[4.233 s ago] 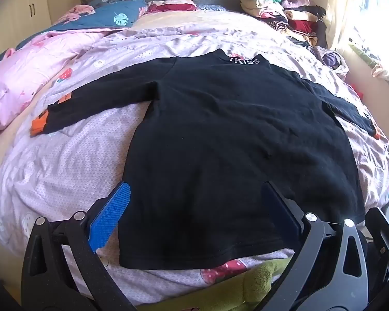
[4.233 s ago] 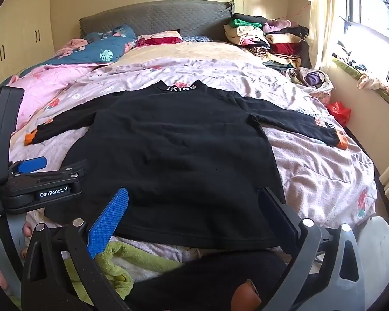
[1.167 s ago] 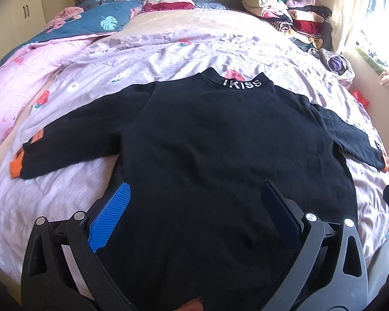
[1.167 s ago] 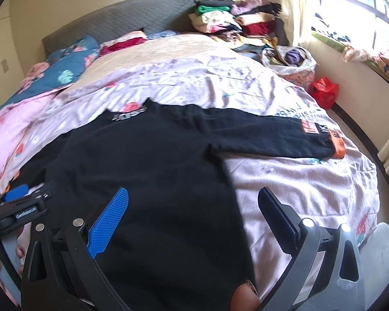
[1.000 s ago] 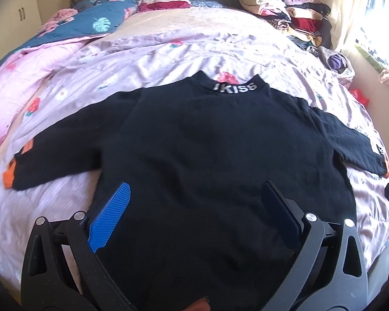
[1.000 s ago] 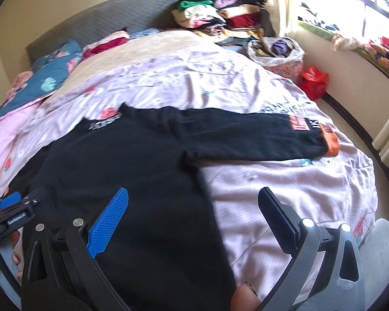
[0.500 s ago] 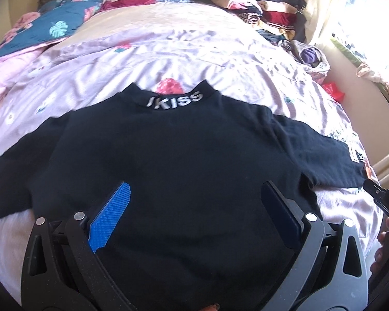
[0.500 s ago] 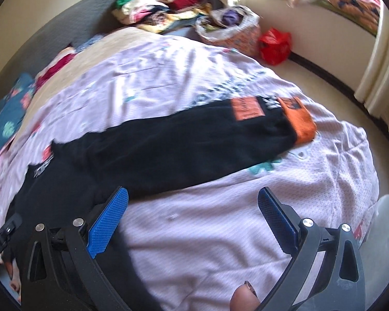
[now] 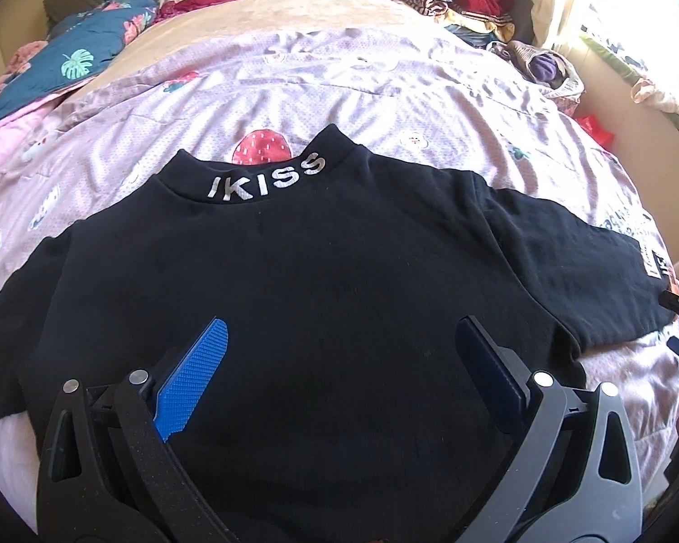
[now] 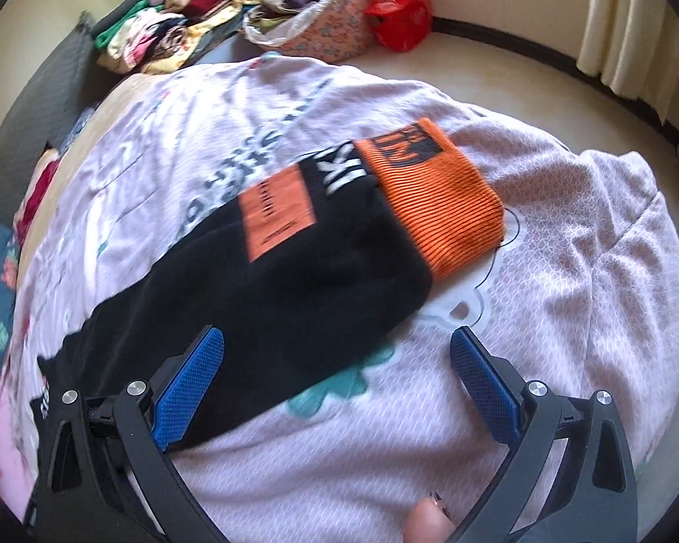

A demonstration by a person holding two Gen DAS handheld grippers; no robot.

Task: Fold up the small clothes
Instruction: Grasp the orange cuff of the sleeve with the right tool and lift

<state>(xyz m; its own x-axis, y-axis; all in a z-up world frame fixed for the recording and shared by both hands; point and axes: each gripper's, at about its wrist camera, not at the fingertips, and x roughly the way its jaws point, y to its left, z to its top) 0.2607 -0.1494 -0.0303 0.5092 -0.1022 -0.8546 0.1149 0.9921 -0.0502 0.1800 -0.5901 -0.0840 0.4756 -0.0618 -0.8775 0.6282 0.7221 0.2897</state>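
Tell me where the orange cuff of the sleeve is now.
In the right wrist view the orange cuff lies flat on the pink bedsheet, ahead of the open right gripper.

The black shirt (image 9: 321, 280) runs out of the left wrist view at the bottom, its hem hidden behind the gripper frame, and its left sleeve is cut off at the edge. In the right wrist view the small print on the sleeve's orange patch (image 10: 278, 212) blurs beyond reading.
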